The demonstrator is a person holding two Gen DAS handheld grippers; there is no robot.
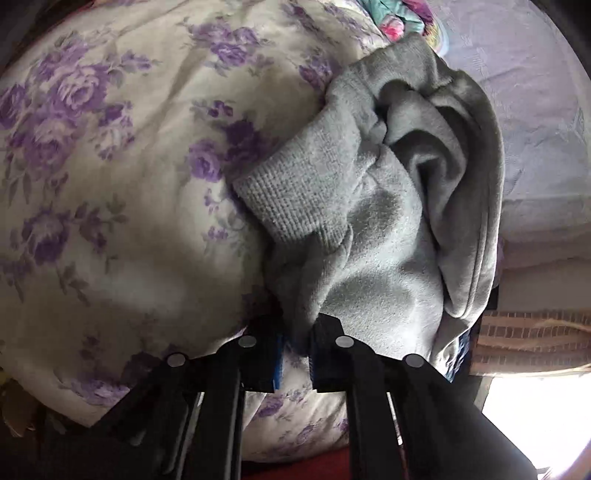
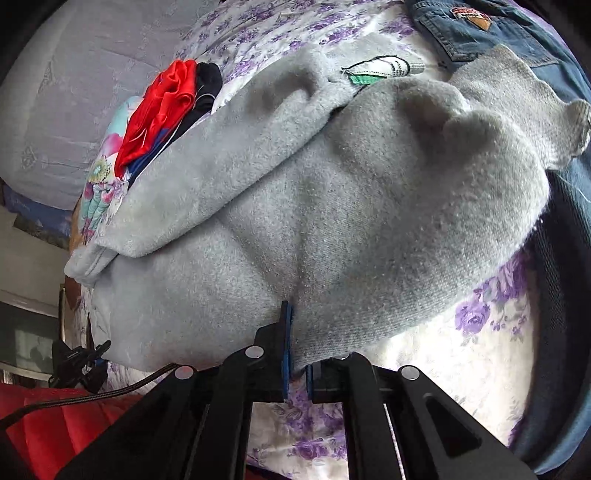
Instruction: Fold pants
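The grey pants [image 2: 295, 206] are bunched on the floral bedspread [image 1: 110, 166], and both the left tongs [image 1: 295, 354] and the right tongs [image 2: 295, 354] are clamped shut on pinched fleece. Both pinches should be drawn apart evenly so the fabric is flattened. Open bedspread is available left of the pants; denim [image 2: 480, 29] lies beyond them.

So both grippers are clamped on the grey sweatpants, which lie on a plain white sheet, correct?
Not quite. The left gripper and the right gripper are both shut on the grey sweatpants, but the sheet under them is not plain: it is white with purple flowers, as both wrist views show.
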